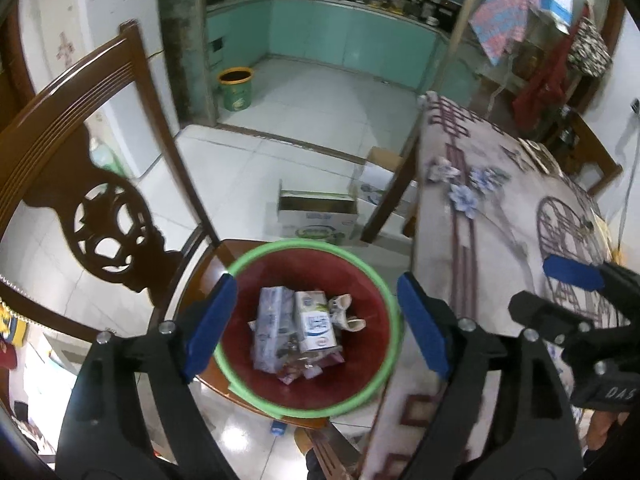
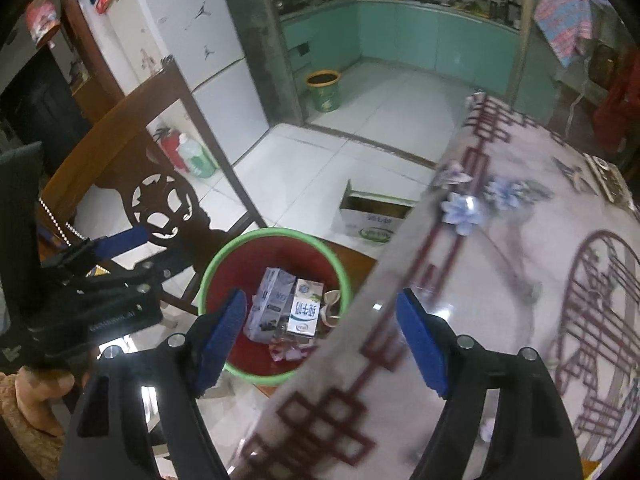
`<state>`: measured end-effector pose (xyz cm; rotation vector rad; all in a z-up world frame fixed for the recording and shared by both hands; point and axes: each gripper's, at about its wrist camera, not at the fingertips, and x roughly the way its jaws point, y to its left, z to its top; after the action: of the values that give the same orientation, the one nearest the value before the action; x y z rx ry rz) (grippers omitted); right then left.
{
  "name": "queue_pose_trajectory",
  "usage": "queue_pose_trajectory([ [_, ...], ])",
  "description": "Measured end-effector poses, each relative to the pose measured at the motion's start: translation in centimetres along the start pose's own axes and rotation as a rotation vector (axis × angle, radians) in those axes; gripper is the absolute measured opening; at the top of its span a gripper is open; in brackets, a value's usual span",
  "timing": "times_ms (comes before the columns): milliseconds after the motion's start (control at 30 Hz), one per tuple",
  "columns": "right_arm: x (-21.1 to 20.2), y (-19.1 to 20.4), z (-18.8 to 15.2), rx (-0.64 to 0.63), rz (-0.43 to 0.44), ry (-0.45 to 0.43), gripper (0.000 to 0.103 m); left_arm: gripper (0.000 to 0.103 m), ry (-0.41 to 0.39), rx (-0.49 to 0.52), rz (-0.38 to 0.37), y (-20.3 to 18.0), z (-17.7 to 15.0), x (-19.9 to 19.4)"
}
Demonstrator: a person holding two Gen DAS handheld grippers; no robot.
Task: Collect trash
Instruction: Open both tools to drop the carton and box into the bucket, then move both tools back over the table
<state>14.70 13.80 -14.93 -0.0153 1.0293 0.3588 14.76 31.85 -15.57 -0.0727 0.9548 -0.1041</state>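
Left wrist view: left gripper (image 1: 316,322) jaws apart, empty, above red green-rimmed bin (image 1: 362,280) holding milk cartons (image 1: 314,320); right gripper (image 2: 322,340) likewise apart.

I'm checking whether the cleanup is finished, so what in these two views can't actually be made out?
- Bottom of the bin: covered by milk cartons and wrappers, both views.
- Table: near and right parts cut off by frame edges, surface motion-blurred, both views.
- Small pale scrap on the table: too blurred to identify, right wrist view.
- Floor under the table: hidden by the tabletop.
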Motion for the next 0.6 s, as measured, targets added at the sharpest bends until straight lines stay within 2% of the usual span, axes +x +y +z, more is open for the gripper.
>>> queue_pose_trajectory([
  [200,-5.3,-4.4,-3.3,0.049,-0.013,-0.061,0.076,0.079,-0.022,0.069,-0.032,-6.6,-1.4,-1.4],
  [333,-8.9,-8.0,-6.5,0.078,-0.028,-0.081,0.078,0.08,-0.021,0.095,-0.06,-12.2,-3.5,-2.3],
  [433,-11.5,-11.7,-9.6,0.122,-0.044,-0.081,0.079,0.08,-0.017,0.135,-0.09,-16.4,-5.3,-3.0],
  [467,-12.4,-13.1,-10.9,0.139,-0.056,-0.077,0.079,0.084,-0.019,0.152,-0.099,-17.9,-5.9,-3.2],
  [600,-15.1,-18.6,-15.8,0.221,-0.124,-0.053,0.079,0.087,-0.014,0.203,-0.156,-23.9,-8.6,-4.3],
])
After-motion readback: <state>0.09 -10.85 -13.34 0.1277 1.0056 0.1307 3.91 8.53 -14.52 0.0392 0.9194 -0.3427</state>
